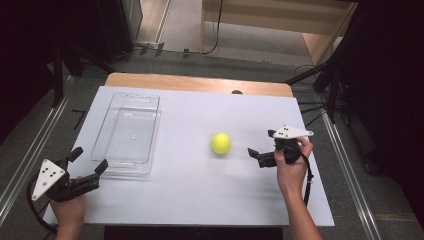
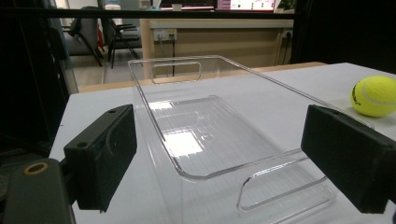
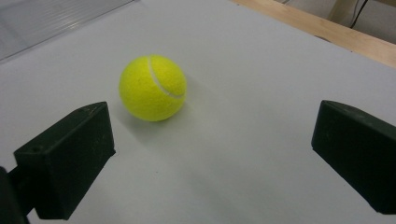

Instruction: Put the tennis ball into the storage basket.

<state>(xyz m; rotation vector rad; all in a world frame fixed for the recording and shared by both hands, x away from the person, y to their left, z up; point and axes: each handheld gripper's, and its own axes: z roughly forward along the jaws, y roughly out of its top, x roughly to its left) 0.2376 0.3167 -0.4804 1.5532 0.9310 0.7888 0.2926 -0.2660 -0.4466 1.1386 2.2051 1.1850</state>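
A yellow tennis ball point(image 1: 221, 143) rests on the white table top point(image 1: 200, 190), right of centre. My right gripper point(image 1: 261, 144) is open a short way to the ball's right, its jaws pointing at it. In the right gripper view the ball point(image 3: 153, 87) lies just ahead of the left jaw, apart from both jaws of the gripper point(image 3: 210, 156). A clear plastic tray point(image 1: 127, 132) stands empty on the left. My left gripper point(image 1: 89, 160) is open at the tray's near left corner. In the left gripper view the gripper point(image 2: 224, 158) has its jaws on either side of the tray's near end point(image 2: 144, 100).
The ball point(image 2: 375, 95) also shows at the right edge of the left gripper view. A wooden table edge point(image 1: 200, 82) runs along the far side of the white top. Dark stands and metal rails flank the table. The tray's corner point(image 3: 46, 18) sits far left of the ball.
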